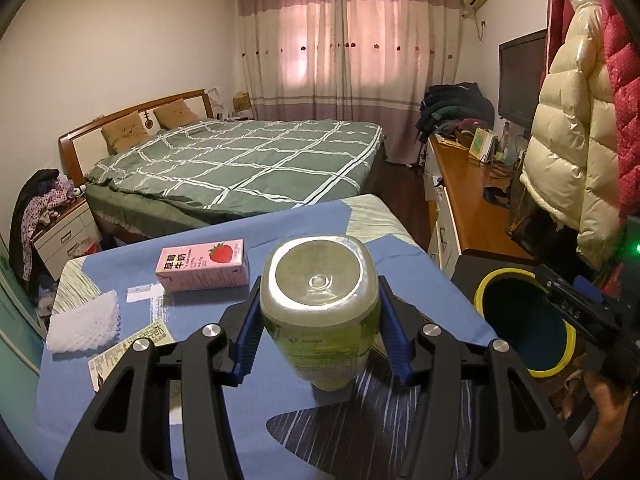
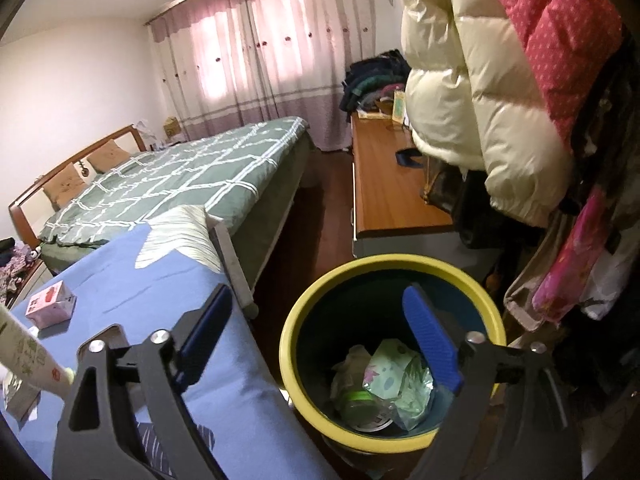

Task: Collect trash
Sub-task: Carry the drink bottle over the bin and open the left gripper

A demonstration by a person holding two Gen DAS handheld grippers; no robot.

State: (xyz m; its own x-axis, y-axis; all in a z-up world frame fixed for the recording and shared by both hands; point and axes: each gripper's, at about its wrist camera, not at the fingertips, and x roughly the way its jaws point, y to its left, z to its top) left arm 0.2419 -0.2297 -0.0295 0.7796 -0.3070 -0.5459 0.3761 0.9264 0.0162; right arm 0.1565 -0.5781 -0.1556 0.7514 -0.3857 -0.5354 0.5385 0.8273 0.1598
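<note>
My left gripper (image 1: 319,285) is shut on a clear plastic bottle with a green label (image 1: 320,312), its base turned toward the camera, lifted above the blue-covered table (image 1: 120,268). On the table lie a pink strawberry milk carton (image 1: 204,266), a white foam net (image 1: 84,328) and a printed paper wrapper (image 1: 132,346). My right gripper (image 2: 318,294) stands open and empty over the left edge of a yellow-rimmed bin (image 2: 392,261). Crumpled wrappers and a can (image 2: 384,384) lie inside the bin. The bottle (image 2: 28,356) shows at that view's left edge.
The bin (image 1: 478,300) stands just right of the table. Behind it are a wooden dresser (image 2: 392,196) and hanging puffy coats (image 2: 492,112). A bed with a green checked cover (image 1: 248,168) lies beyond the table. A person's hand (image 1: 604,400) holds the right gripper.
</note>
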